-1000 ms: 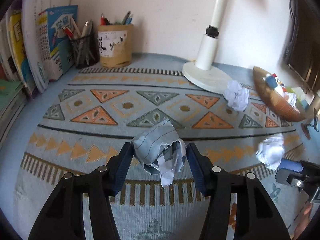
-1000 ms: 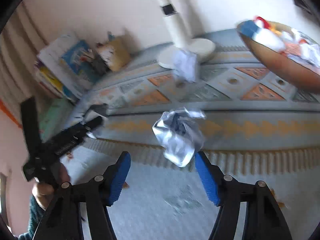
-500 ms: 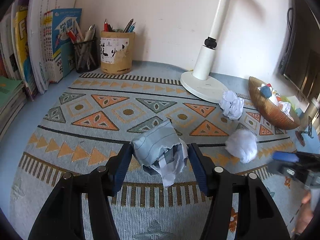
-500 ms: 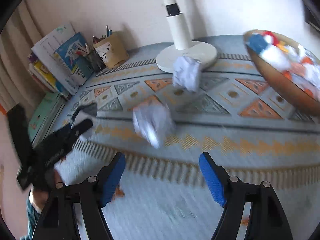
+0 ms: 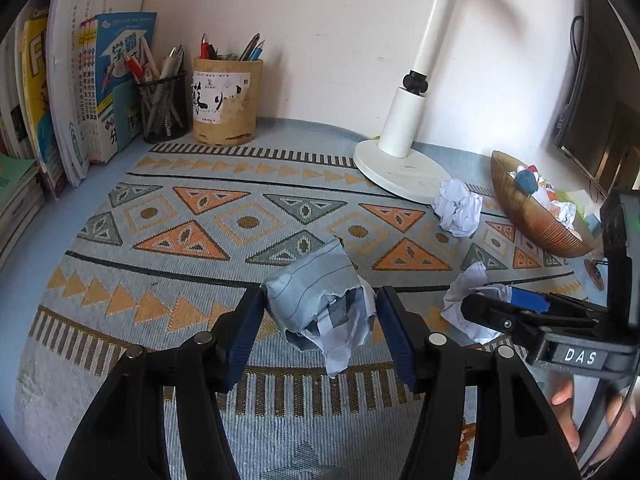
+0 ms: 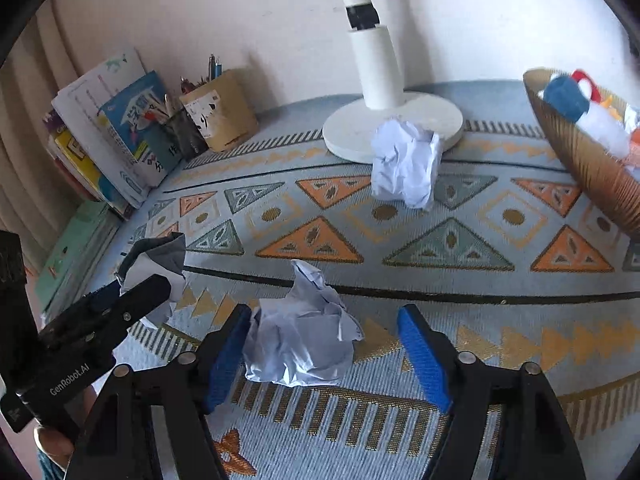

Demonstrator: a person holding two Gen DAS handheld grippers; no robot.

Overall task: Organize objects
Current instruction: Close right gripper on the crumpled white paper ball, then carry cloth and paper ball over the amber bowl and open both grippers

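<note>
My left gripper [image 5: 320, 316] is shut on a crumpled lined paper ball [image 5: 320, 304], held just above the patterned mat; it also shows in the right wrist view [image 6: 156, 268]. My right gripper [image 6: 324, 352] is open around a second crumpled white paper ball [image 6: 304, 344] lying on the mat, nearer its left finger. In the left wrist view that ball [image 5: 468, 300] sits at the right gripper's tips. A third paper ball [image 6: 404, 164] [image 5: 458, 206] lies by the lamp base. A wooden bowl [image 6: 584, 160] [image 5: 528, 220] with small items stands at the right.
A white lamp [image 5: 400, 160] stands at the back. Two pen holders [image 5: 226, 100] and upright books [image 5: 80, 92] line the back left. A dark monitor [image 5: 600, 120] is at the far right. The patterned mat [image 5: 200, 232] covers the desk.
My right gripper has come down over the white paper ball, which now lies between its open fingers. My left gripper keeps its hold on the lined ball and has barely moved.
</note>
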